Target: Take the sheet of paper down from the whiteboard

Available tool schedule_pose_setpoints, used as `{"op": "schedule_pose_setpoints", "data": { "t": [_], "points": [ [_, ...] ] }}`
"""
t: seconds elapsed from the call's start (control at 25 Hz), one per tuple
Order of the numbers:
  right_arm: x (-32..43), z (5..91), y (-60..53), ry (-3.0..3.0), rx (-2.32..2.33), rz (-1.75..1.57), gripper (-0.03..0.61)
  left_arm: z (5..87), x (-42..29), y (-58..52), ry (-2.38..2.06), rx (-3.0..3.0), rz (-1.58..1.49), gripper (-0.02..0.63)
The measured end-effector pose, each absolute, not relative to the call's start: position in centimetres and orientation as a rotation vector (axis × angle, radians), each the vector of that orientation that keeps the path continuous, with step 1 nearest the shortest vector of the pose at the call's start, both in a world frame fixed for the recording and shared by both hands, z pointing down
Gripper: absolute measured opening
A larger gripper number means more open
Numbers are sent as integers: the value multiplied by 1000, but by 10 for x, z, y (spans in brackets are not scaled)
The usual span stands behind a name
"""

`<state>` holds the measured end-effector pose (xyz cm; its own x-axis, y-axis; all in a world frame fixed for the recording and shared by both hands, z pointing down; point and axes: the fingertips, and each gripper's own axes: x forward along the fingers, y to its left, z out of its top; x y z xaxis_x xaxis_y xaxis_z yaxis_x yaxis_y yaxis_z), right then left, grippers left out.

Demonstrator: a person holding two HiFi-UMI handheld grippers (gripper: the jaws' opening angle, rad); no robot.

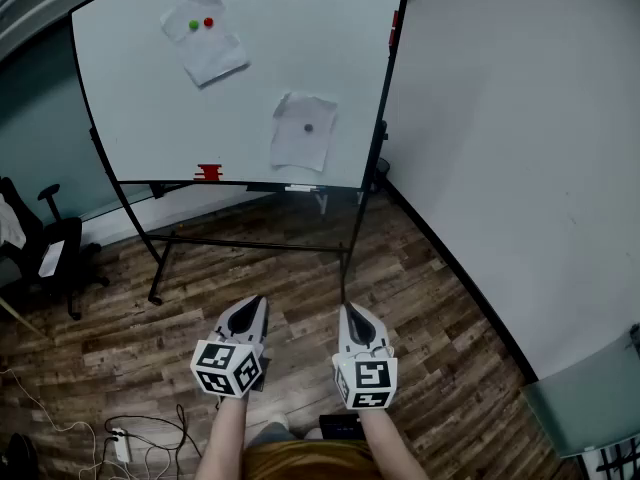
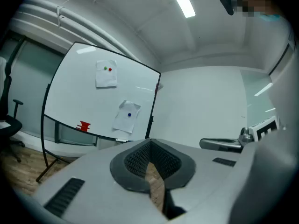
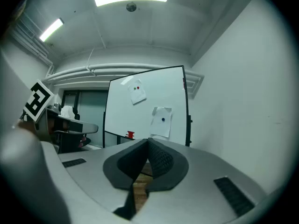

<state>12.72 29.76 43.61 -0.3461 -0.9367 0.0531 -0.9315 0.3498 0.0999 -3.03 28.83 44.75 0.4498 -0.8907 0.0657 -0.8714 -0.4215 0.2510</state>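
Near the right edge of the whiteboard (image 1: pixel 130 88) we see a lower sheet (image 1: pixel 303 133) pinned, and an upper sheet (image 1: pixel 205 38) top left. Only the head view shows the left gripper (image 1: pixel 258 301) and right gripper (image 1: pixel 352 311) well back from it. Their own views show the jaws closed and empty.

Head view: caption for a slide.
Both shut, left gripper and right gripper face a whiteboard bearing an upper sheet and a lower sheet.

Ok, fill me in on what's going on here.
A person stands back from the whiteboard, holding the left gripper and the right gripper level, both shut and empty. An upper sheet and a lower sheet hang on the board under magnets. Neither gripper is near them, so no sheet is down yet.
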Motion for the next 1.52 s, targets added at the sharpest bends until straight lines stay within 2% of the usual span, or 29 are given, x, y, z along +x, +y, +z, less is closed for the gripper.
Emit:
{"op": "schedule_pose_setpoints", "data": {
  "t": [0.6,0.72,0.84,0.92,0.96,1.24,1.52],
  "points": [
    [138,429,302,-2508,1728,-123,14,439,-22,293,-1549,2439,-168,26],
    [140,428,301,-2526,1720,-117,98,436,-21,294,-1567,2440,-173,44],
    [142,430,294,-2540,1710,-105,117,438,-20,290,-1594,2435,-159,57],
    [142,430,287,-2548,1705,-103,121,441,-20,285,-1606,2427,-149,104],
    [141,430,283,-2554,1701,-101,121,441,-21,281,-1608,2422,-150,104],
    [132,439,226,-2567,1668,-97,121,454,-32,227,-1636,2382,-164,104],
    [120,452,113,-2528,1679,-79,121,466,-44,108,-1615,2386,-142,112]
  ]
}}
